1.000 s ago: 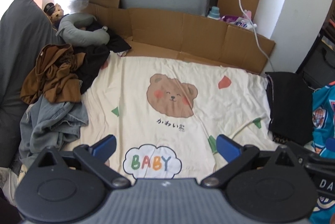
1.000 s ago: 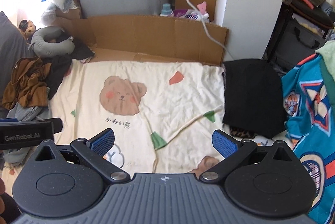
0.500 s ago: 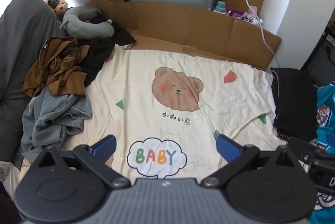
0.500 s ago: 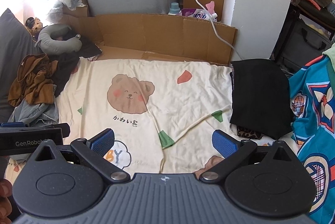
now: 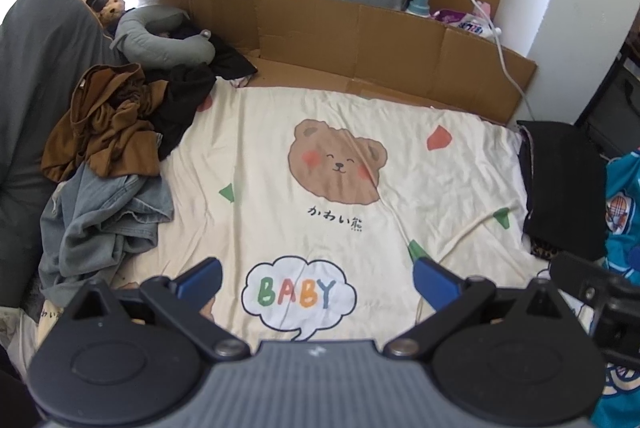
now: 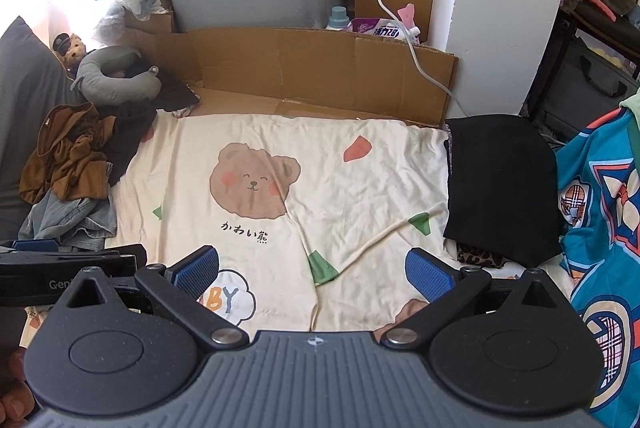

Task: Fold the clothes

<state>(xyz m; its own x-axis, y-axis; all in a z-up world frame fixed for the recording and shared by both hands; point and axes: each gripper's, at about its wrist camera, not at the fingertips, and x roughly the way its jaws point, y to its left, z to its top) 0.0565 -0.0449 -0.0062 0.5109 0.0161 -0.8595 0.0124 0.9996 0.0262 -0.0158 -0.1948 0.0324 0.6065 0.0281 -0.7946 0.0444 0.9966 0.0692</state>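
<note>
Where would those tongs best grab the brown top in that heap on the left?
Probably the raised, bunched fold at the top of the brown top, coming from above and the right. It lies crumpled over the jeans, so no flat edge shows; a standing fold gives the open left tongs something to pinch.

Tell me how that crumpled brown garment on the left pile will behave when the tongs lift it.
The brown garment lies in loose bunched folds, so it will probably sag and unfurl rather than hold shape. It looks thin, likely light for its bulk. It overlaps the denim piece and black cloth, so it may drag those along.
</note>
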